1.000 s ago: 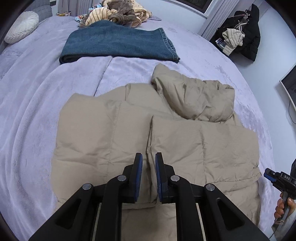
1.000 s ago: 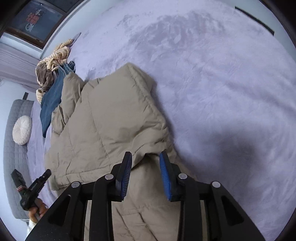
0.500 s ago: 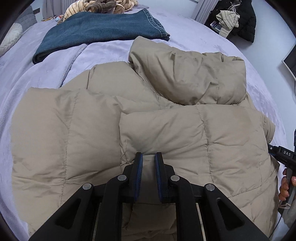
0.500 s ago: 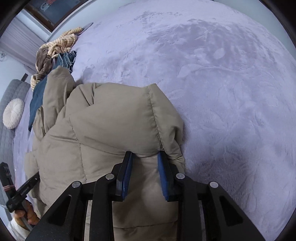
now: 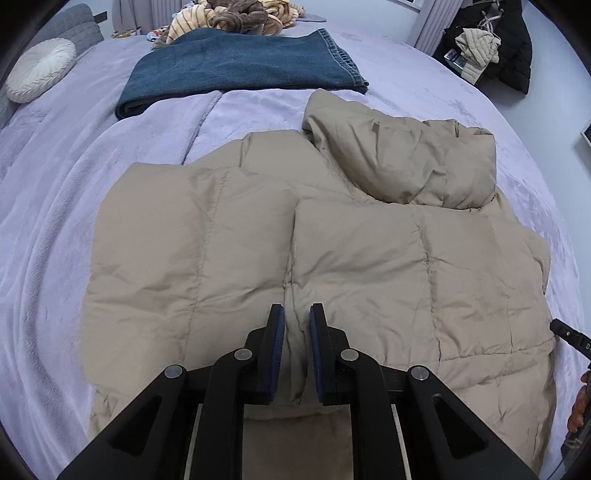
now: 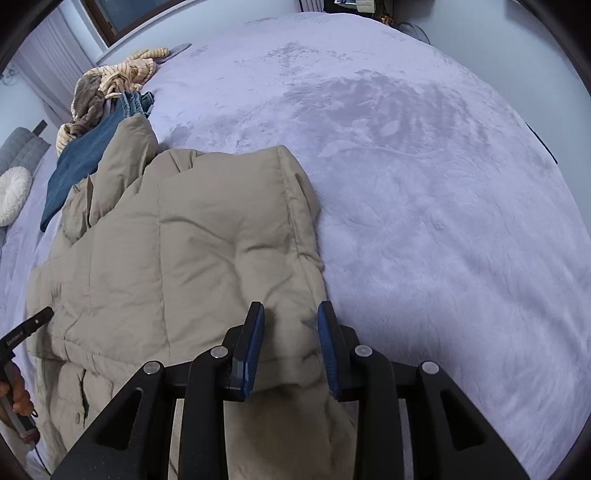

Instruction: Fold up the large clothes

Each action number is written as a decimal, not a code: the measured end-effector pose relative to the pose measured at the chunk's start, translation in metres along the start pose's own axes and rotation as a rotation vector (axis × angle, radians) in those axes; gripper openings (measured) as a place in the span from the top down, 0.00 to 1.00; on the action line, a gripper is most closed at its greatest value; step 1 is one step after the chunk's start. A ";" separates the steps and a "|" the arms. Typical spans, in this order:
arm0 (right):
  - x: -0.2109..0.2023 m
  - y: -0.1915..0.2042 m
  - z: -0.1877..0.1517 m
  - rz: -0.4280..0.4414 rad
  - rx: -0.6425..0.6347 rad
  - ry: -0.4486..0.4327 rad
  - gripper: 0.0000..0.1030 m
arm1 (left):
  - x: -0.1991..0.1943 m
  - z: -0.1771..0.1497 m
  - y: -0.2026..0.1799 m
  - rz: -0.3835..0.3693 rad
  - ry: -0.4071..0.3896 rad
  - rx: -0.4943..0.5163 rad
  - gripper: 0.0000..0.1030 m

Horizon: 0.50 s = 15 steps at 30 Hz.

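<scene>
A large beige puffer jacket lies on the lilac bed, its hood at the far end and one side folded over the middle. My left gripper is shut on a fold of the jacket near its hem. In the right wrist view the jacket fills the left half, and my right gripper straddles its right edge with the jaws apart, fabric between the pads. The right gripper's tip shows at the right edge of the left wrist view.
Folded blue jeans lie beyond the hood, with a heap of striped and brown clothes behind them. A round white cushion is at the far left. Dark coats hang at the far right. The lilac blanket stretches right of the jacket.
The left gripper has pulled back from the jacket, which looks smaller again. The right gripper's jaws have widened and the lifted jacket edge now lies lower and flatter on the bed.
</scene>
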State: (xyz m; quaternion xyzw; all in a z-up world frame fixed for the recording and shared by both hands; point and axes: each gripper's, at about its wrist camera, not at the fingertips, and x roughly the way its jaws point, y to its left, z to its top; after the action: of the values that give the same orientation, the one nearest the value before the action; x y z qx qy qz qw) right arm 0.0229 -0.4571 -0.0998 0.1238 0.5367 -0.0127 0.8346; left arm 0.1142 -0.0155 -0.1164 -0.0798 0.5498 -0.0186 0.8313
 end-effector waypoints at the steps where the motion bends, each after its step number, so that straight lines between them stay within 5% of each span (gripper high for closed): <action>1: -0.004 -0.002 -0.003 0.005 0.014 0.006 0.68 | -0.006 -0.004 0.001 0.011 0.001 -0.003 0.85; 15: -0.058 0.010 -0.034 0.085 0.073 0.072 0.56 | -0.069 -0.044 0.006 0.020 0.015 -0.046 0.84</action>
State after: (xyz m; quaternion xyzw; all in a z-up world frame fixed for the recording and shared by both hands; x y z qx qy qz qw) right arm -0.0307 -0.4463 -0.0596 0.1770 0.5597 0.0077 0.8095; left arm 0.0467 -0.0060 -0.0713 -0.0932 0.5571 0.0016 0.8252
